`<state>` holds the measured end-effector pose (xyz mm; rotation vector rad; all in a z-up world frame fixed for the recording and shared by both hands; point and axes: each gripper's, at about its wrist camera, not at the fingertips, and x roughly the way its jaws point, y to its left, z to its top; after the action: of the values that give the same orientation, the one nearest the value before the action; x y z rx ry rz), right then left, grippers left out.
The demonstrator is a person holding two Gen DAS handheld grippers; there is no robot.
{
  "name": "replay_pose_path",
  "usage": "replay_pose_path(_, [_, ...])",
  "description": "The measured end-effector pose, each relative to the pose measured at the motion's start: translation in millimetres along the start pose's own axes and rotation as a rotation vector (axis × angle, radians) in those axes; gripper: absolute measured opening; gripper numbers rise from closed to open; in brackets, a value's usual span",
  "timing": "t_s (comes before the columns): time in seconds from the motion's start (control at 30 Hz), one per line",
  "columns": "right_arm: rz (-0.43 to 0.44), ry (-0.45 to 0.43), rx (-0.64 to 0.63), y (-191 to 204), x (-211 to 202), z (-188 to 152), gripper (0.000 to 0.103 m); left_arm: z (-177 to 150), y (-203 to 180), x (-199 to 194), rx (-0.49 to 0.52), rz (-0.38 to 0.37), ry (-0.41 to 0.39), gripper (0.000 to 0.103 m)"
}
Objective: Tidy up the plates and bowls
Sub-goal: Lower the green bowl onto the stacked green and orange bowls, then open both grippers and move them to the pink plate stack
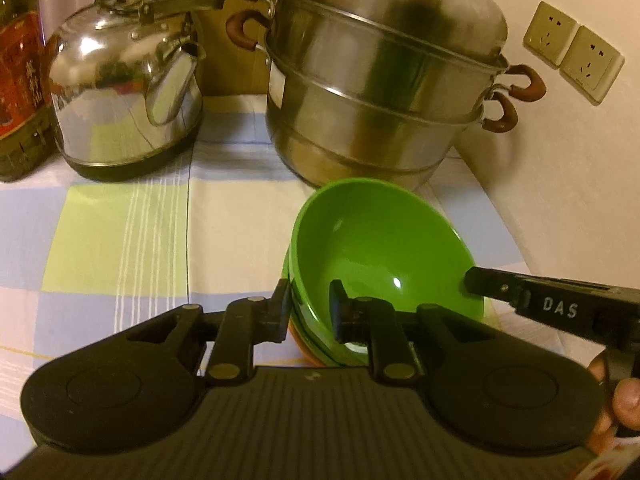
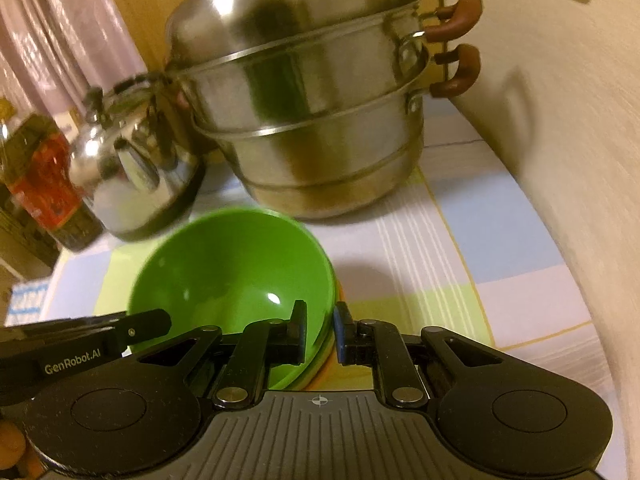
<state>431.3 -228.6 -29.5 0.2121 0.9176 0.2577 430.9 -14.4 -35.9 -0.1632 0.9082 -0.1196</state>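
Note:
A stack of nested bowls sits on the checked tablecloth, a green bowl [image 1: 380, 248] on top and an orange one [image 1: 304, 346] at the bottom. My left gripper [image 1: 310, 310] straddles the stack's near left rim, one finger outside and one inside, closed on it. My right gripper [image 2: 320, 330] straddles the near right rim of the same green bowl [image 2: 232, 268], closed on it. The right gripper's finger [image 1: 492, 284] shows in the left wrist view, and the left gripper's finger [image 2: 144, 322] in the right wrist view.
A large steel steamer pot [image 1: 380, 92] with brown handles stands just behind the bowls. A steel kettle [image 1: 128, 88] and an oil bottle [image 1: 20, 80] stand at the back left. A wall with sockets [image 1: 572, 48] runs along the right.

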Motion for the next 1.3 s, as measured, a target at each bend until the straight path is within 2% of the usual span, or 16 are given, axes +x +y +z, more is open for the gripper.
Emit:
replay_pose_path(0.27, [0.017, -0.032, -0.002, 5, -14, 1, 0.015, 1, 6, -8, -0.016, 0.005, -0.030, 0.017])
replay_pose_path(0.43, [0.014, -0.031, 0.009, 4, -14, -1, 0.015, 0, 9, -4, -0.021, -0.007, -0.014, 0.013])
replay_pose_path(0.87, [0.001, -0.014, 0.028, -4, -17, -6, 0.015, -2, 10, -4, -0.032, -0.011, -0.006, 0.013])
replay_pose_path(1.3, [0.008, -0.005, 0.045, 0, -41, -20, 0.017, -16, 3, -41, -0.047, -0.024, -0.037, 0.014])
